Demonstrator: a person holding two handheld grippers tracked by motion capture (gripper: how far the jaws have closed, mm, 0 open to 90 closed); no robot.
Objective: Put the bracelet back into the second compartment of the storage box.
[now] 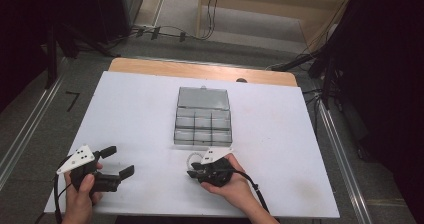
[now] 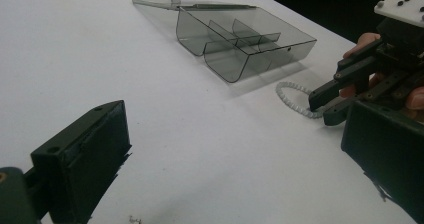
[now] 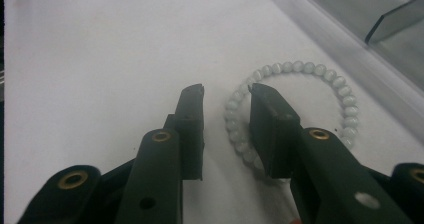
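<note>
A pale bead bracelet [image 1: 192, 158] lies on the white table just in front of a clear compartment box [image 1: 176, 134] whose lid [image 1: 203, 98] lies folded back. My right gripper [image 1: 192, 170] points at the bracelet from the near side. In the right gripper view the gripper [image 3: 227, 109] stands open, its jaws straddling the near-left arc of the bracelet [image 3: 300, 66], and a gap shows beside the beads. My left gripper [image 1: 119, 160] rests at the front left with jaws wide open and nothing between them. The left gripper view shows the bracelet [image 2: 290, 89], the box [image 2: 225, 64] and the right gripper [image 2: 322, 109].
The white table top [image 1: 130, 114] spreads wide around the box. A wooden strip [image 1: 200, 71] runs along the far edge. Cables [image 1: 165, 31] and dark stands [image 1: 325, 69] sit on the floor beyond and to the right.
</note>
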